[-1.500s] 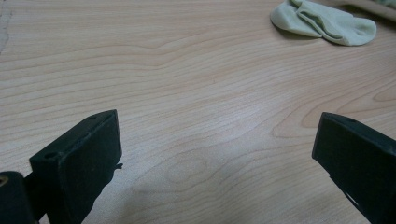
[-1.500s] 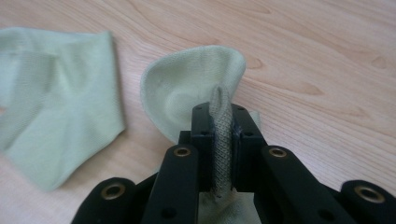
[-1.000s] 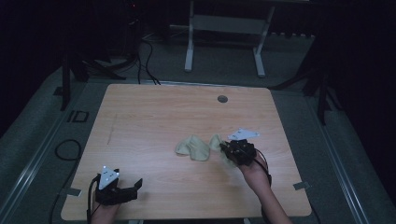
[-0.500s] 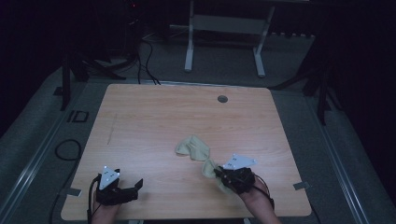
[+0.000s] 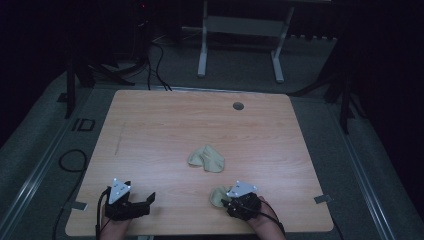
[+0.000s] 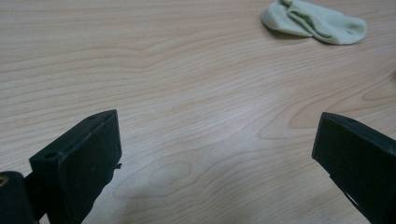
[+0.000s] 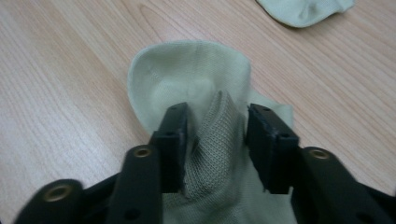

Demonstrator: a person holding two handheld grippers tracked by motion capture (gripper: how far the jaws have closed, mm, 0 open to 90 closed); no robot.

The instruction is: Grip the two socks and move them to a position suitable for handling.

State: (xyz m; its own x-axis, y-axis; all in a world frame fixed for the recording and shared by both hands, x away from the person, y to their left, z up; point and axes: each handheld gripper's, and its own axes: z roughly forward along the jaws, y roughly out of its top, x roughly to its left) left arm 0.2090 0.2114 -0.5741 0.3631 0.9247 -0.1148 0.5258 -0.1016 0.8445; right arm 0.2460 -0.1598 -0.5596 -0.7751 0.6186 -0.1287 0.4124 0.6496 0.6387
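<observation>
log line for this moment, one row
right gripper: jaws just opening, sock between | left gripper: open, idle | second sock: mid-table

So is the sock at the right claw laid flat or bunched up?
Bunched. The sock humps into a ridge between the right claw, whose jaws have just been opening, and its toe end curls on the table.

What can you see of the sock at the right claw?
The sock is pale green knit, ribbed where it bunches, with a rounded smooth end lying flat on the wooden table near its front edge. A raised fold of it stands between the right claw jaws, which have just been opening; the left jaw touches the fold, while a thin gap shows at the right one. It lies apart from the second sock at the table's middle.
</observation>
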